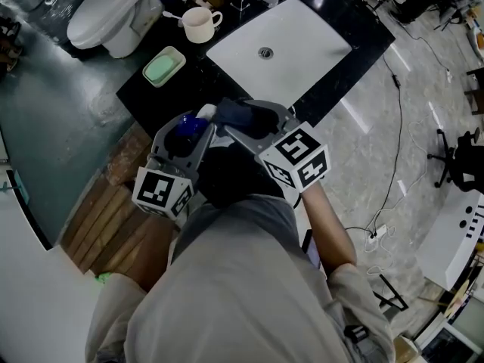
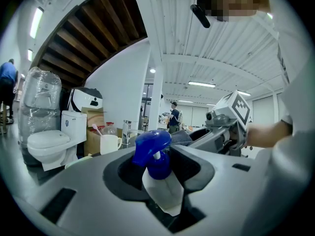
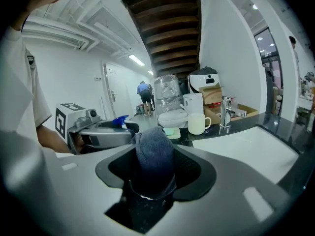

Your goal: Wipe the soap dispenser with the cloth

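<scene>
My left gripper (image 2: 160, 181) is shut on the soap dispenser (image 2: 158, 176), a translucent white bottle with a blue pump head (image 2: 151, 144). In the head view the blue pump (image 1: 189, 126) shows between the left jaws, held over the counter's front edge. A dark blue-grey cloth (image 3: 154, 154), bunched into a roll, is clamped in my right gripper (image 3: 152, 176). Seen from the head view, the cloth (image 1: 246, 116) sits just right of the dispenser, close to it. The right gripper (image 1: 253, 123) and left gripper (image 1: 185, 138) point toward each other.
A black counter (image 1: 219, 70) holds a white basin (image 1: 280, 48) with a tap (image 3: 225, 113), a cream mug (image 1: 200, 24) with a toothbrush, and a green soap dish (image 1: 164, 66). A white toilet (image 1: 110, 6) stands at the far left. Cables lie on the floor at right.
</scene>
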